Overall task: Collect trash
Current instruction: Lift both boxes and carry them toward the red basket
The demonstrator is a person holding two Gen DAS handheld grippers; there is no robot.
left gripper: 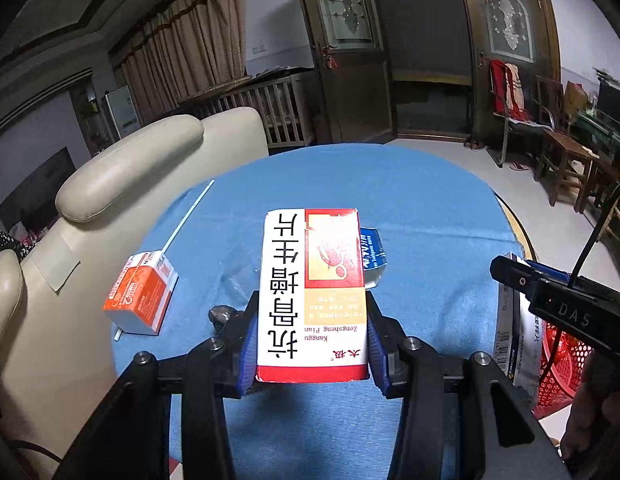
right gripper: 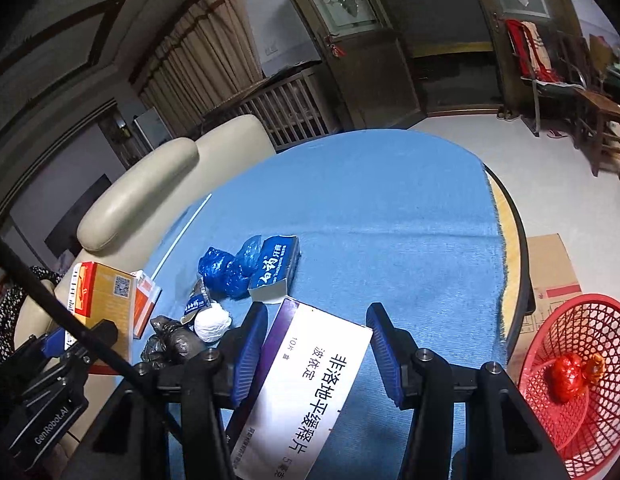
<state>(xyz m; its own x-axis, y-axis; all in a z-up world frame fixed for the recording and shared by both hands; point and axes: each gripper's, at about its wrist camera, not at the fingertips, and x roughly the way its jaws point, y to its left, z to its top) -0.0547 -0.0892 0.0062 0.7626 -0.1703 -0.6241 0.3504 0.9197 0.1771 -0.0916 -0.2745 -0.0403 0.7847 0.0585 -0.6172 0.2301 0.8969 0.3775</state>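
My left gripper (left gripper: 312, 336) is shut on a red, white and yellow medicine box (left gripper: 312, 296), held above the blue tablecloth (left gripper: 422, 216); the box also shows in the right wrist view (right gripper: 104, 300). My right gripper (right gripper: 318, 352) is open, its blue pads (right gripper: 248, 354) on either side of a white and purple medicine box (right gripper: 306, 392) that lies tilted between them; the right pad stands apart from it. A red mesh basket (right gripper: 582, 380) with a red crumpled wrapper (right gripper: 568, 376) stands low at the right, off the table.
On the cloth lie an orange box (left gripper: 140, 294), a white straw (left gripper: 188, 216), a blue toothpaste box (right gripper: 274, 270), blue plastic bags (right gripper: 226, 270), a white paper ball (right gripper: 212, 324) and a dark bag (right gripper: 172, 342). A cream sofa (left gripper: 130, 168) borders the left. A cardboard box (right gripper: 550, 272) sits beside the table.
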